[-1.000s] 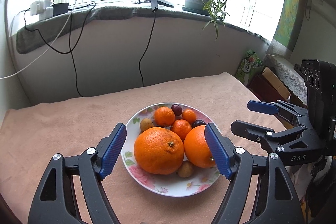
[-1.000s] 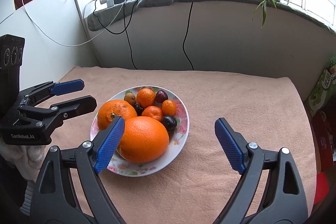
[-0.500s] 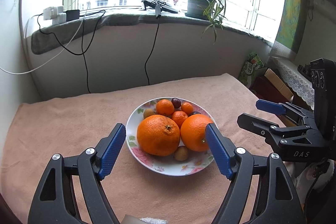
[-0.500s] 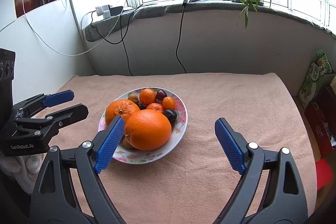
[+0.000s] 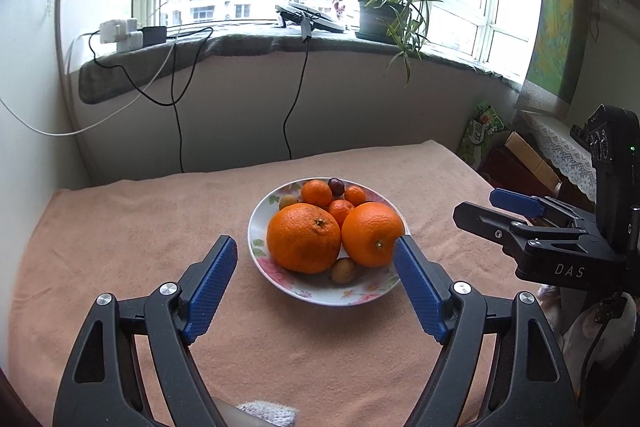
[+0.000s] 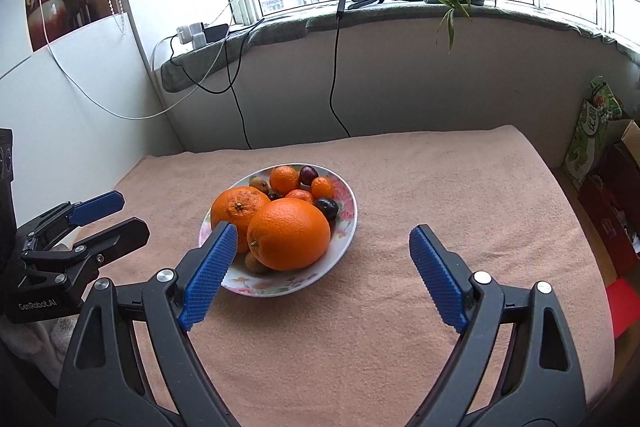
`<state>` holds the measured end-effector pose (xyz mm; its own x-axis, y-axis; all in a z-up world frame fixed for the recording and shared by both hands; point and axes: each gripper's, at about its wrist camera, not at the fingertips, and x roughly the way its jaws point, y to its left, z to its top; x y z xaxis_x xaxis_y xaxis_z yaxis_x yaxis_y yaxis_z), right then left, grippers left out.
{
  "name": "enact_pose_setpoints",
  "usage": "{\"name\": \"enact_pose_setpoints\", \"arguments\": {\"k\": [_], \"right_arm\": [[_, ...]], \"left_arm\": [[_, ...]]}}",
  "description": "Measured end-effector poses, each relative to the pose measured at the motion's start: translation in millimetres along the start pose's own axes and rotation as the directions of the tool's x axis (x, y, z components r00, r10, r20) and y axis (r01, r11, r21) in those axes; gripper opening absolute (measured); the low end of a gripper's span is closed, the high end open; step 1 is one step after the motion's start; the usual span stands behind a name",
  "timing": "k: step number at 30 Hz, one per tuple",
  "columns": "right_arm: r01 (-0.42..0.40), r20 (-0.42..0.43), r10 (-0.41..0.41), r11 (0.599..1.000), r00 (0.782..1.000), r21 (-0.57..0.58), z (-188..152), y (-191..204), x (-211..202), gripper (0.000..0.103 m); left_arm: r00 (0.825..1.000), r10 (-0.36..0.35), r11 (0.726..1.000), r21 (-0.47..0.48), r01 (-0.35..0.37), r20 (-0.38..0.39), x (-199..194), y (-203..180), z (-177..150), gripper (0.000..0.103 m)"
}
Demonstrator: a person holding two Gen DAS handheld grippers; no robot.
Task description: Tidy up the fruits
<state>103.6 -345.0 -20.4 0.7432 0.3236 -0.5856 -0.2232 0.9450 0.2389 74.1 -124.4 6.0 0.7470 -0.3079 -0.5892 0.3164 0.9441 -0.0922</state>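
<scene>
Nearest the cameras, the left gripper (image 5: pixel 316 259) hangs over the peach-coloured table cloth (image 5: pixel 120 227) with its blue pads spread wide and nothing between them; the plate sits just beyond its tips. The right gripper (image 6: pixel 322 247) is likewise wide open and empty, its left pad overlapping the near rim of the floral plate (image 6: pixel 280 287) in its own view, its right pad over bare cloth to the plate's right. Neither pair of tongs touches any fruit. On the plate, two large oranges lie side by side at the front: one (image 5: pixel 303 239) on the plate's left and another (image 5: pixel 372 235) on its right, touching each other. A small brownish fruit (image 5: pixel 343 270) lies against the plate's front rim below the gap between them. Behind the oranges sit several small tangerines (image 5: pixel 317 193), a dark plum (image 5: pixel 336 186) at the far rim, and another dark plum (image 6: pixel 327 207) on the plate's right side. Beyond the plate, black cables (image 5: pixel 294 99) hang down the wall from the windowsill, where a potted spider plant (image 5: pixel 386 15) stands.
</scene>
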Motion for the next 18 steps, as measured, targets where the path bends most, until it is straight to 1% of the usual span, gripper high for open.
{"name": "enact_pose_setpoints", "arguments": {"k": [18], "right_arm": [[-0.018,-0.003,0.018,1.000,1.000,-0.003,-2.0,6.6,-2.0,0.090]], "left_arm": [[1.000,0.004,1.000,-0.009,-0.004,0.011,-8.8,1.8,-2.4,0.081]]}}
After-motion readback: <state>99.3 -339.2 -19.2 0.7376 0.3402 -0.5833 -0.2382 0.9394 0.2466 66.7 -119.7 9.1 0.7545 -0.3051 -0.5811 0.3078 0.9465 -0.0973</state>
